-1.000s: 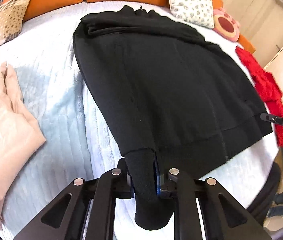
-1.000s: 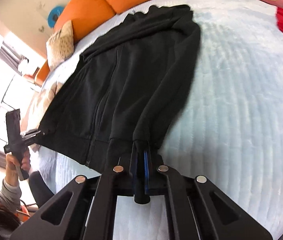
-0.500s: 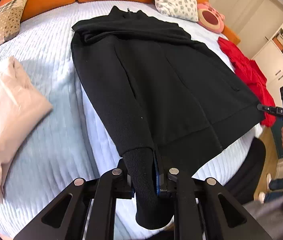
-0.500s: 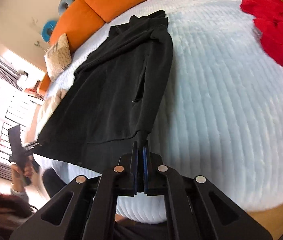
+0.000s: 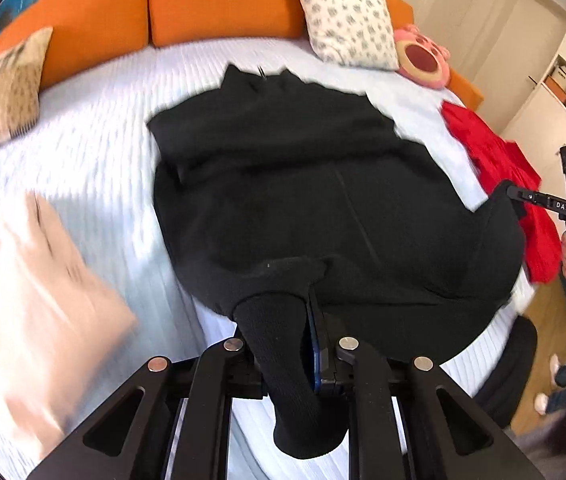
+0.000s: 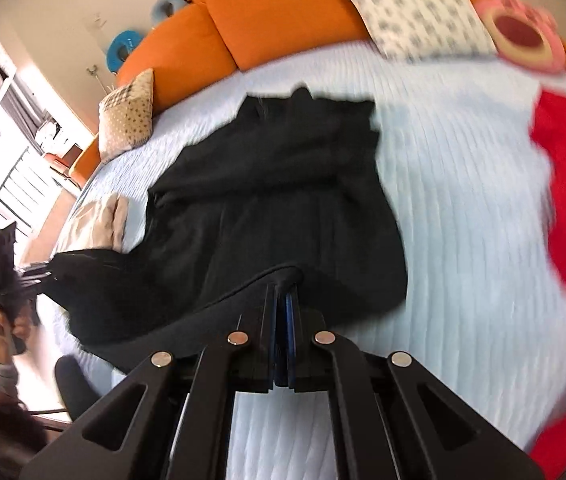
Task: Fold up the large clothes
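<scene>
A black zip jacket (image 5: 323, 184) lies spread on the pale blue bed (image 5: 95, 152), collar at the far side. My left gripper (image 5: 283, 320) is shut on its ribbed cuff and hem corner, which hangs down between the fingers. At the right edge of the left wrist view, the right gripper (image 5: 513, 194) pinches the other hem corner. In the right wrist view the jacket (image 6: 283, 184) has its near hem raised, and my right gripper (image 6: 285, 292) is shut on it. The left gripper (image 6: 47, 274) holds the far corner at the left, in a hand.
A red garment (image 5: 499, 172) lies on the bed's right side and a folded beige garment (image 5: 31, 280) on the left. Orange cushions (image 5: 219, 0), patterned pillows (image 5: 347, 24) and a pink plush toy (image 5: 423, 56) line the far edge. The floor (image 5: 543, 320) shows past the near right edge.
Both grippers have risen with the hem corners in them. The jacket's near hem has lifted off the bed and bulges toward the collar.
</scene>
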Action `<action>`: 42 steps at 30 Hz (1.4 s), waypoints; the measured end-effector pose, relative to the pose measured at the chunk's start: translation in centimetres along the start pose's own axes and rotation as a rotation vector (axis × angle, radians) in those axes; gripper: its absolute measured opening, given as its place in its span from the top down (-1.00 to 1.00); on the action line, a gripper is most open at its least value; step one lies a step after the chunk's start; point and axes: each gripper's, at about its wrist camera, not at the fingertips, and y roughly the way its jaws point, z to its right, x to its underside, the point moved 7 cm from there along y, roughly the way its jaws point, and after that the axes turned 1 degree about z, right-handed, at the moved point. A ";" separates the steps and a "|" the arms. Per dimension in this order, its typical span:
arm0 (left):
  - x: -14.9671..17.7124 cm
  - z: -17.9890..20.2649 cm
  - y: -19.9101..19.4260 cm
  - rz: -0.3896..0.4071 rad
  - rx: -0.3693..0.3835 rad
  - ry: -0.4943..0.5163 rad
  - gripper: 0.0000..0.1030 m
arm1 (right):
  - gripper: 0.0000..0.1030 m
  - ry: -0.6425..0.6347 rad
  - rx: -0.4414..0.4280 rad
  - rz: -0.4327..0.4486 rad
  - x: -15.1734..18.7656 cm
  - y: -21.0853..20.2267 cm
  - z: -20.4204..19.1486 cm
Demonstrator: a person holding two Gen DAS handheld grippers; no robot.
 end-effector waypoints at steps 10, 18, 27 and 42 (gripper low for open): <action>-14.0 -5.6 5.4 0.042 -0.154 -0.010 0.64 | 0.92 -0.001 0.083 0.066 -14.3 8.3 3.0; -19.6 -7.6 10.1 0.040 -0.233 0.000 0.63 | 0.92 0.020 0.119 0.067 -19.4 13.4 5.2; -25.5 -10.2 14.6 0.068 -0.302 -0.034 0.63 | 0.92 0.018 0.184 0.103 -24.8 16.0 7.1; -31.4 -14.8 21.1 0.074 -0.306 -0.162 0.61 | 0.92 0.082 0.274 0.106 -30.2 23.1 11.8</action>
